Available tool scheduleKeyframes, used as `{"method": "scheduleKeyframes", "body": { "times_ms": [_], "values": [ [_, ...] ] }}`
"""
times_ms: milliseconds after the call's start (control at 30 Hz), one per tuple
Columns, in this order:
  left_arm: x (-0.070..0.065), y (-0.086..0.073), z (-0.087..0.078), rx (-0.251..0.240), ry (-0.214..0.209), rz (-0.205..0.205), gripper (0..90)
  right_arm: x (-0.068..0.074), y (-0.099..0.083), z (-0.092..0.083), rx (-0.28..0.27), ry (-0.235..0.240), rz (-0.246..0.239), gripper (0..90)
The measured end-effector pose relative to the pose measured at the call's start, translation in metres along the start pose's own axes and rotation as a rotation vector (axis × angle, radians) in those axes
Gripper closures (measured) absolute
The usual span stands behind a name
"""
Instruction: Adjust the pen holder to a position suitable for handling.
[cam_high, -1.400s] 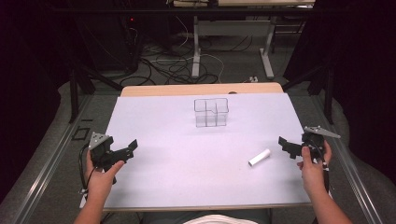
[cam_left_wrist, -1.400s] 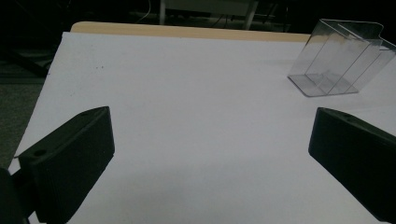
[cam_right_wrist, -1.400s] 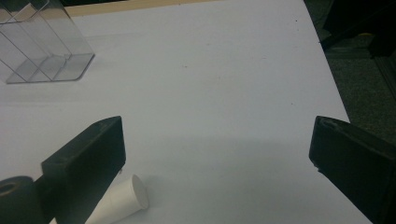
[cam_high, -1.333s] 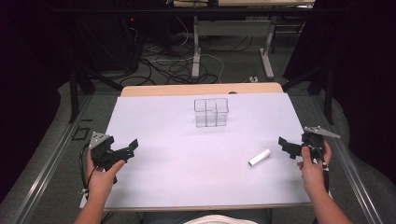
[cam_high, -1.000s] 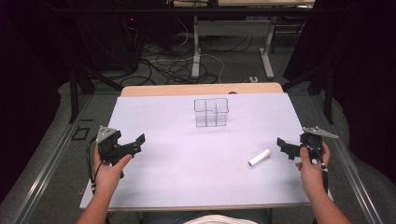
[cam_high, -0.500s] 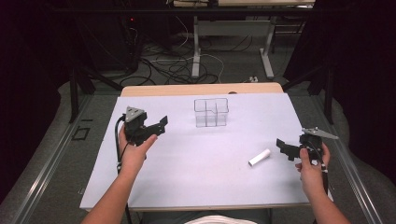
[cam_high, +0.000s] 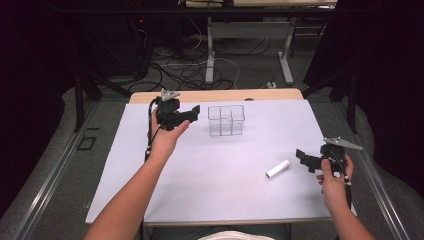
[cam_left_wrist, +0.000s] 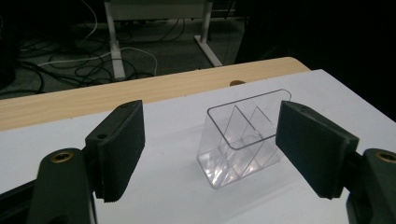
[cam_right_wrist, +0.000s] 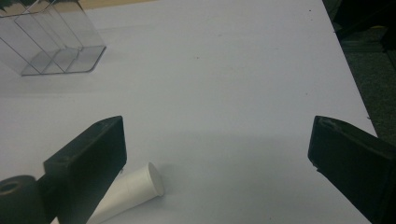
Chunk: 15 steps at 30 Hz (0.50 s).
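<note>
The high view looks forward and down from above the person's side, taking in the whole worktop (cam_high: 215, 200) and both forearms. The left gripper view rides low on the left hand-held gripper (cam_high: 192, 114), looking along its jaws at the clear divided box (cam_left_wrist: 243, 140) just ahead, close up. The right gripper view rides on the right hand-held gripper (cam_high: 301, 157), tilted down at the white tube (cam_right_wrist: 133, 191) by its left jaw. All three share the box.

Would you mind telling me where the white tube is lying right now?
In the high view, the white tube lies on the white table cover, right of centre, just left of the right hand-held gripper.
</note>
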<state>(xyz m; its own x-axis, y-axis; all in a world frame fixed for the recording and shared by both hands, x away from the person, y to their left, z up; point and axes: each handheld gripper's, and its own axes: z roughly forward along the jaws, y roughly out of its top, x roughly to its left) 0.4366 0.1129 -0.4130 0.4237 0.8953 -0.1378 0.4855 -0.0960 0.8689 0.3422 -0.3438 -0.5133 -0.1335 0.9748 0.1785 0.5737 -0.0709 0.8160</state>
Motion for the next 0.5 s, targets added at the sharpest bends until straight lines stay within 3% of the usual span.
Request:
{"method": "scheduleKeyframes", "body": {
  "times_ms": [167,200,500],
  "values": [
    [-0.006,0.013,0.018,0.07,-0.022,-0.027,28.4,-0.001,0.0,0.0,0.002,0.004,0.006,3.9],
    [-0.007,0.014,0.021,0.074,-0.022,-0.027,30.3,0.001,0.0,0.0,0.004,0.0,0.023,3.9],
    [-0.011,0.021,0.046,0.111,-0.039,-0.02,38.2,-0.002,-0.001,0.001,0.005,0.006,0.015,4.5]
  ]
}}
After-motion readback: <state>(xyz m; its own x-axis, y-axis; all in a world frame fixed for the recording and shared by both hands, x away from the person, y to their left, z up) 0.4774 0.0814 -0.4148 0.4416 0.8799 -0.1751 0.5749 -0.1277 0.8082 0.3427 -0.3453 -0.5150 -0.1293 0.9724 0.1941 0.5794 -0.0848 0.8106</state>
